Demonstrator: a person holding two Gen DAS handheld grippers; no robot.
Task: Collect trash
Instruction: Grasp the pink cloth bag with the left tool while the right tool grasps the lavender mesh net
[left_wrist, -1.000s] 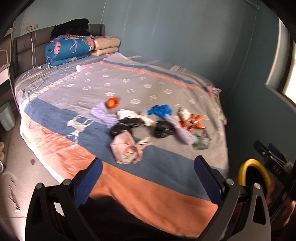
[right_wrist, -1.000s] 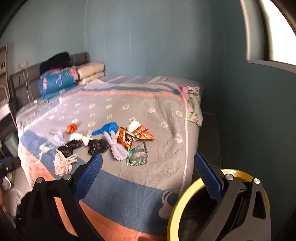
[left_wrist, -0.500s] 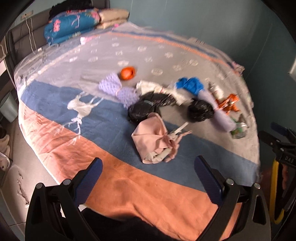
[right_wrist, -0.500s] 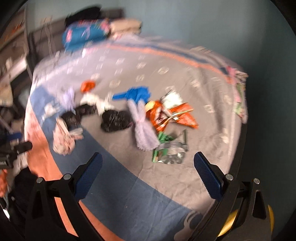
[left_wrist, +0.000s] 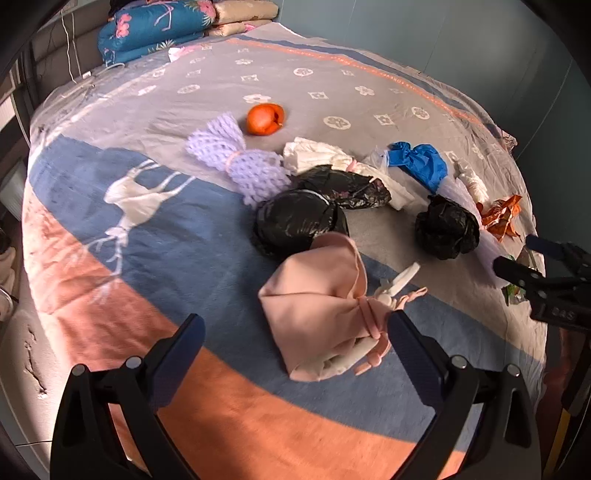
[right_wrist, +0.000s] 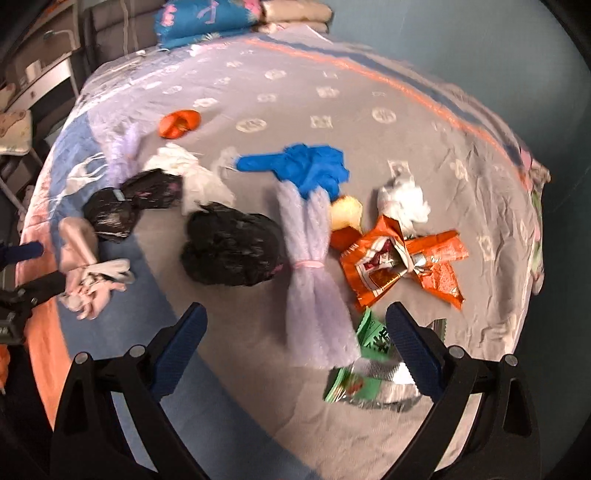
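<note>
Left hand-held gripper (left_wrist: 295, 354): jaws spread wide, empty, poised over the pink tied cloth bundle (left_wrist: 317, 306) at the near part of the bed (left_wrist: 221, 417); right hand-held gripper (right_wrist: 295, 343): jaws likewise spread, empty, above a lilac mesh sleeve (right_wrist: 314, 295) and a green-and-silver wrapper (right_wrist: 365, 365) that lies just under its right finger; beyond the bundle, two crumpled black bags (left_wrist: 301, 221), one more black bag (left_wrist: 447, 227) apart to the right; a second lilac mesh piece (left_wrist: 236, 162) beside them; white crumpled paper (left_wrist: 314, 157); orange peel (left_wrist: 265, 118) farther back; blue glove (right_wrist: 306, 170) touching the sleeve's far end; torn orange snack packet (right_wrist: 399, 262) to its right, white wad (right_wrist: 402, 203) behind it; folded blue floral quilt (left_wrist: 155, 26) at the head of the bed.
</note>
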